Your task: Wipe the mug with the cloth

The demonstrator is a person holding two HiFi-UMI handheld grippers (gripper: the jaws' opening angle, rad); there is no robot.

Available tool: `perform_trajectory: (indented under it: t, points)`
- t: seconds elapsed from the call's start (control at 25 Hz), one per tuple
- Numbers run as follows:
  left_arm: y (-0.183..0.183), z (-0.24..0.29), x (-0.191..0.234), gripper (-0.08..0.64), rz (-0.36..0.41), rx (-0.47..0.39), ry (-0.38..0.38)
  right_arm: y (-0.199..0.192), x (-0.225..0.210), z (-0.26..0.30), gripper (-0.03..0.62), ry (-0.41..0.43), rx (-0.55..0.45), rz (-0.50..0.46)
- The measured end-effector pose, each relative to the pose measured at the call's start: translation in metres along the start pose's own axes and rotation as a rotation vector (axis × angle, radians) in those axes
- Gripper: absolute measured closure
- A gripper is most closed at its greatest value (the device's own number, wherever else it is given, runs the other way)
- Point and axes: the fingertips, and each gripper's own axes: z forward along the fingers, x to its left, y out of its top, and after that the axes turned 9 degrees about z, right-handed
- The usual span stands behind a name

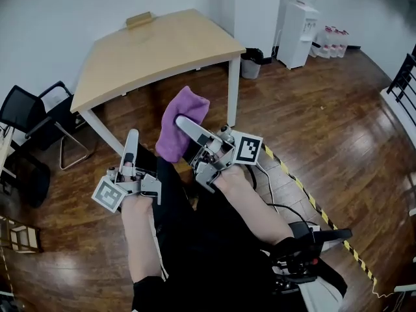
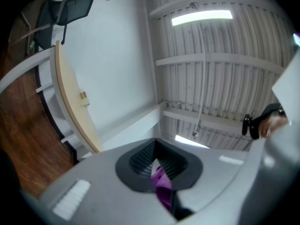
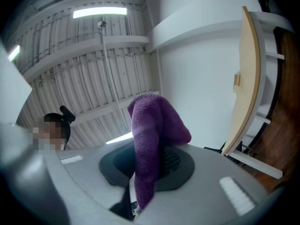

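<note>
A purple cloth [image 1: 189,108] hangs folded from my right gripper [image 1: 184,124], which is shut on it and held up in front of the person. In the right gripper view the cloth [image 3: 152,125] drapes over the closed jaws of that gripper [image 3: 146,168] and points toward the ceiling. My left gripper [image 1: 132,137] is held lower and to the left, shut with nothing in it. In the left gripper view its jaws [image 2: 157,165] are pressed together, and a strip of the purple cloth [image 2: 163,187] shows through the gap behind them. No mug shows in any view.
A light wooden table [image 1: 162,44] with white legs stands ahead, a small wooden block [image 1: 139,19] at its far edge. A black chair [image 1: 29,112] is at the left. A bin [image 1: 252,62] and a white water dispenser [image 1: 298,34] stand by the wall. Yellow-black tape [image 1: 305,197] crosses the wood floor.
</note>
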Motion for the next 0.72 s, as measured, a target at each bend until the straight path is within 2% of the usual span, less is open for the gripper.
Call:
perform_trajectory:
  t: [0.24, 0.4, 0.72]
  points:
    - [0.004, 0.006, -0.005, 0.560, -0.018, -0.009, -0.035, 0.003, 0.010, 0.002, 0.537, 0.016, -0.018, 0.017]
    - [-0.007, 0.004, 0.003, 0.560, -0.038, 0.010, -0.014, 0.007, 0.009, -0.006, 0.537, -0.005, -0.022, -0.021]
    - [-0.007, 0.000, 0.010, 0.560, -0.020, 0.022, 0.016, 0.007, 0.008, -0.005, 0.537, 0.004, -0.015, -0.027]
